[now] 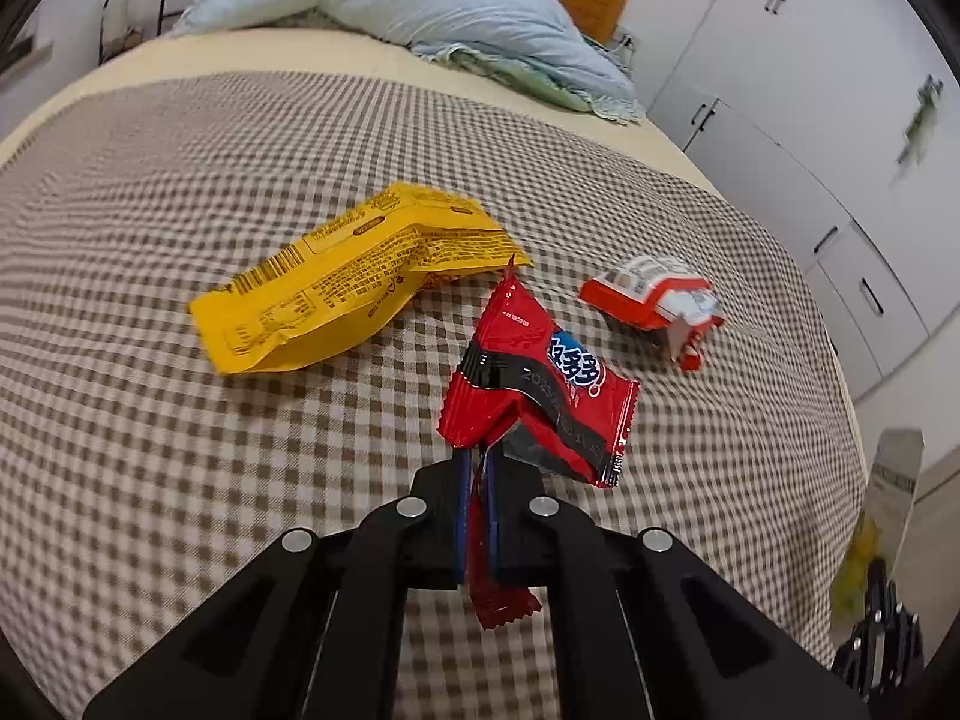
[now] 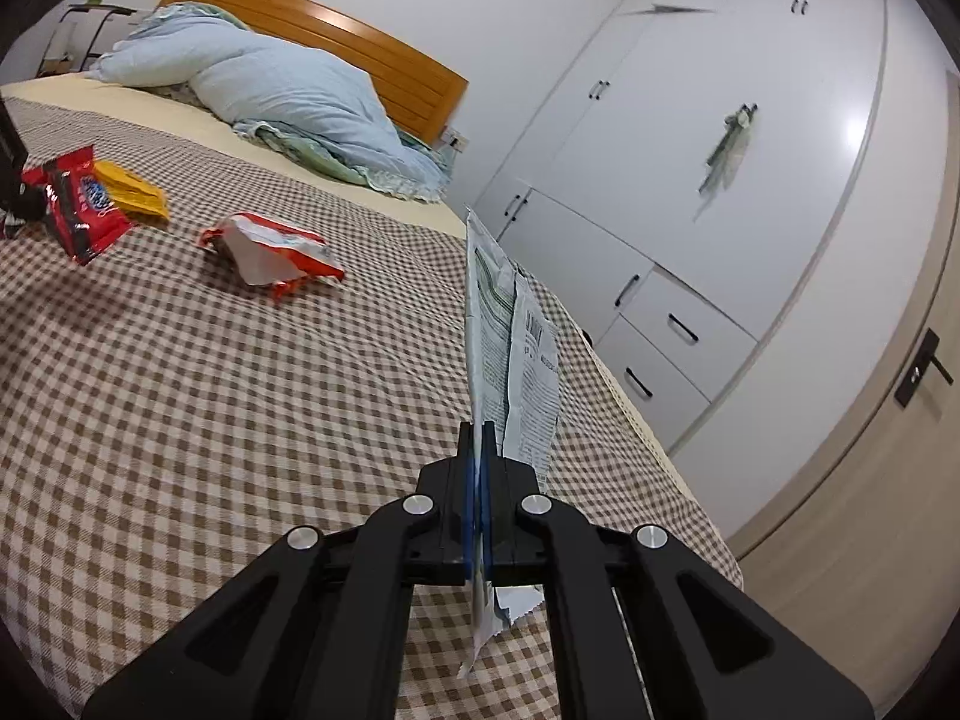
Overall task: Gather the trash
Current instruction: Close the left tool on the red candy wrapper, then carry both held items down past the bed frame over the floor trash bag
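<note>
My left tongs (image 1: 477, 456) are pinching a red wrapper (image 1: 534, 384), holding it up just above the checkered bedspread (image 1: 150, 420). My right tongs (image 2: 480, 438) are pressed together on a white wrapper (image 2: 510, 348) that stands on edge between the fingers, near the bed's right side. Beyond the left tongs a yellow wrapper (image 1: 354, 276) lies flat on the bedspread, and a red-and-white wrapper (image 1: 657, 297) lies crumpled to its right, apart from it. A blue quilt (image 1: 432, 6) is bunched at the wooden headboard (image 2: 336, 42). White cupboards (image 2: 720, 180) stand beside the bed.
</note>
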### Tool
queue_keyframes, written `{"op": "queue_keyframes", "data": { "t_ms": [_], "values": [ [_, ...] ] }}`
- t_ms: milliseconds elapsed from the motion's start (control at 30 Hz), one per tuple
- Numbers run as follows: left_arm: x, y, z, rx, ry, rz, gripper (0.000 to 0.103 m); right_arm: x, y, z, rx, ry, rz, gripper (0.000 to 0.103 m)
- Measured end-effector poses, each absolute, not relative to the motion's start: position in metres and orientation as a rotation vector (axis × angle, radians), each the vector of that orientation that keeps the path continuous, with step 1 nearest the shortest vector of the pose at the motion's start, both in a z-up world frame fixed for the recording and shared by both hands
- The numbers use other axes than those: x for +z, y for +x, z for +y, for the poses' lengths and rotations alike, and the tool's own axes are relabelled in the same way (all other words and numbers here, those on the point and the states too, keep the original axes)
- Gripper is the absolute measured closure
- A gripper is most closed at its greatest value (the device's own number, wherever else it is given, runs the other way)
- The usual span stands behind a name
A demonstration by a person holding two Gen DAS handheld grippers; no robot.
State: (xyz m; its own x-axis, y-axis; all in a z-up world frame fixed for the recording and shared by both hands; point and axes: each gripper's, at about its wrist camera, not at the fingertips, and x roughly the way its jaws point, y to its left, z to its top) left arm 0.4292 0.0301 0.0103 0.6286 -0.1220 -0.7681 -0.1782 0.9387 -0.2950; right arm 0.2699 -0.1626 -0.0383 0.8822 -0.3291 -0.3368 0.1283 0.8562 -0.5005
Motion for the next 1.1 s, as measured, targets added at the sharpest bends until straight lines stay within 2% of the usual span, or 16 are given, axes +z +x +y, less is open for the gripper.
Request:
{"op": "queue_keyframes", "data": {
  "t_ms": [433,1100],
  "values": [
    [0.054,0.360,0.010,0.020,-0.211,0.824,0.101,-0.035,0.219,-0.136,-0.102,-0.522,0.351,0.102],
    [0.083,0.238,-0.013,-0.050,-0.152,0.789,0.102,-0.042,0.116,-0.124,0.053,-0.616,0.239,0.102]
  ]
}}
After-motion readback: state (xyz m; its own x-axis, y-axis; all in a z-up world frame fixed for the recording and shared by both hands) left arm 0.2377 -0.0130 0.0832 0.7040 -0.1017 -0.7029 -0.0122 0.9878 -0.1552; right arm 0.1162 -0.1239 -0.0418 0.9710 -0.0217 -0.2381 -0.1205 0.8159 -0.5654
